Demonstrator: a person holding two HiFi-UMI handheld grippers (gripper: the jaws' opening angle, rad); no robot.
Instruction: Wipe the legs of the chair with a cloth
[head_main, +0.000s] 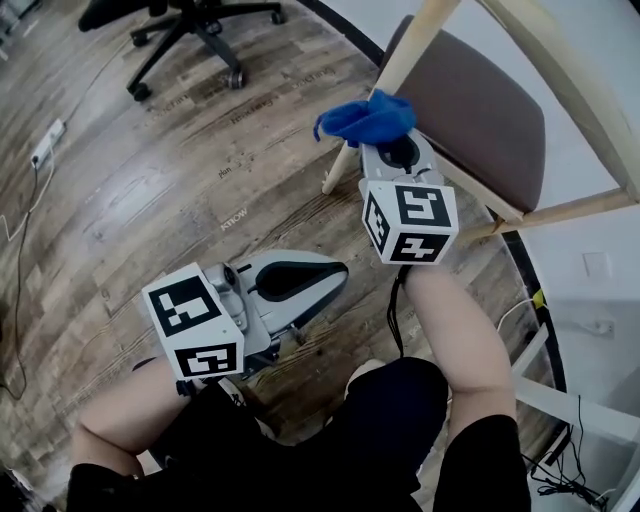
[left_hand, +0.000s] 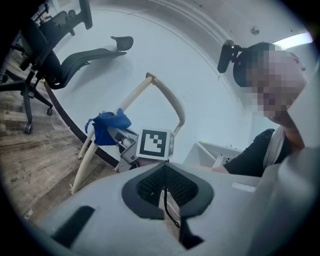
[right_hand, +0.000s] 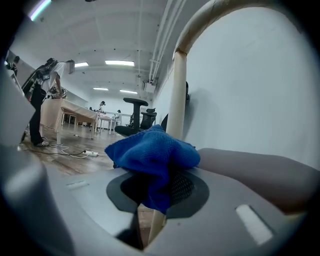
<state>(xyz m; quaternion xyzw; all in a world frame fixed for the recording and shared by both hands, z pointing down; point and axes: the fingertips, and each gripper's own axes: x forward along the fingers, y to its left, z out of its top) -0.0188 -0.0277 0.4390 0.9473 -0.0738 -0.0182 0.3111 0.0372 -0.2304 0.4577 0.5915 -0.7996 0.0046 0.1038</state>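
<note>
Our right gripper (head_main: 395, 150) is up at the chair (head_main: 560, 90), pinching the blue cloth (head_main: 368, 118). The right gripper view shows the cloth bunched up between the jaws and spilling over the top of them. The cloth sits right on one pale wooden leg (head_main: 412, 50), a bit above where that leg meets the floor (head_main: 150, 190). In that same view the leg runs straight up out of the jaws, so they look closed round cloth and leg together. The brown seat (head_main: 470, 110) is just to the right of it.

Our left gripper (head_main: 300, 278) is doing nothing. It hangs low near our knees, well apart from the chair, with its jaws pressed together and nothing between the pads. It points roughly towards the other gripper.

A black office chair (head_main: 195, 25) stands further off on the wood floor.
</note>
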